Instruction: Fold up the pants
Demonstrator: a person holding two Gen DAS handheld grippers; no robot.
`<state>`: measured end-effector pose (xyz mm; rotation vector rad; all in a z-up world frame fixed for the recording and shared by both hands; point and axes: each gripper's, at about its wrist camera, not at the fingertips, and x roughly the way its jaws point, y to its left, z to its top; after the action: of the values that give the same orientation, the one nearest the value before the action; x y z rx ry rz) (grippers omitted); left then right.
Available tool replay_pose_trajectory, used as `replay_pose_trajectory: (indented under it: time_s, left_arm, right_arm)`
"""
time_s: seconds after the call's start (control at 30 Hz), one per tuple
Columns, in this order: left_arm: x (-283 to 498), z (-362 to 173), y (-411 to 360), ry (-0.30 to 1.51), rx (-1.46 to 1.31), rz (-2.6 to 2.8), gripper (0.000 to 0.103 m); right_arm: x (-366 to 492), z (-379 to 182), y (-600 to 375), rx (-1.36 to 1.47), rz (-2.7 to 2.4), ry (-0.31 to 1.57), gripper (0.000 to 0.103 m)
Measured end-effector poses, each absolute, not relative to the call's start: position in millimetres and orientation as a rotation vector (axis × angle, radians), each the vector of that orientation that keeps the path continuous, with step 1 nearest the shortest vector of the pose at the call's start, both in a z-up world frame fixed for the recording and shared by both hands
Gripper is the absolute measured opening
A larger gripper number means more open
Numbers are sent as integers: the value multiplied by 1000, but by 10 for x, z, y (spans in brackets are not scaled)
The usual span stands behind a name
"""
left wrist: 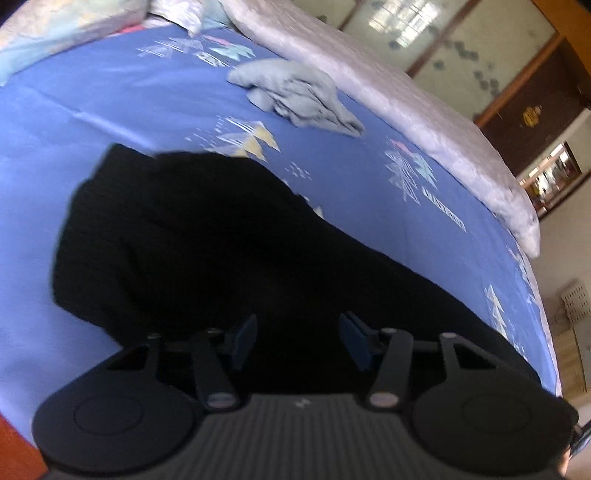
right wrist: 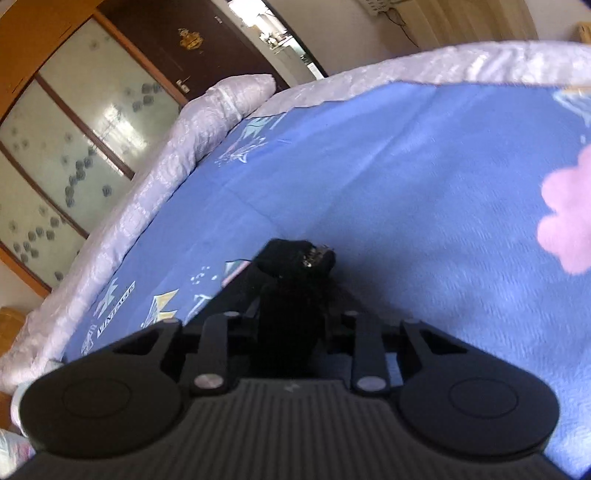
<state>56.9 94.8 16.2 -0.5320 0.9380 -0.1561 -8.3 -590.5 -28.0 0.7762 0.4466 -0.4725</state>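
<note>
The black pants [left wrist: 207, 236] lie in a crumpled heap on the blue patterned bedsheet [left wrist: 110, 96]. My left gripper [left wrist: 298, 334] is open, its blue pads [left wrist: 245, 334] apart, just above the near part of the pants. In the right wrist view my right gripper [right wrist: 291, 295] is shut on a bunched edge of the black pants [right wrist: 284, 325]. A metal fastening [right wrist: 312, 258] shows at the tip of that bunch, above the blue sheet [right wrist: 406, 177].
A crumpled grey garment [left wrist: 303, 96] lies farther back on the sheet. A rolled pale quilt [left wrist: 388, 96] runs along the bed's far edge and also shows in the right wrist view [right wrist: 177, 147]. Pillows [left wrist: 55, 26] lie at the far left. A pink print [right wrist: 569, 214] marks the sheet.
</note>
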Motion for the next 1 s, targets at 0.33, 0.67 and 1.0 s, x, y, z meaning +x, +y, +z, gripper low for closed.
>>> replay_pose_trajectory:
  time_s: [0.33, 0.67, 1.0]
  left_arm:
    - [623, 131, 766, 966, -584, -302, 42]
    - [607, 15, 679, 1008, -591, -362, 42]
    - [557, -58, 624, 1052, -581, -365, 43]
  right_arm:
    - [33, 629, -4486, 438, -124, 434, 28]
    - [344, 22, -2592, 118, 177, 765, 28]
    - [458, -74, -2586, 84, 170, 824, 48]
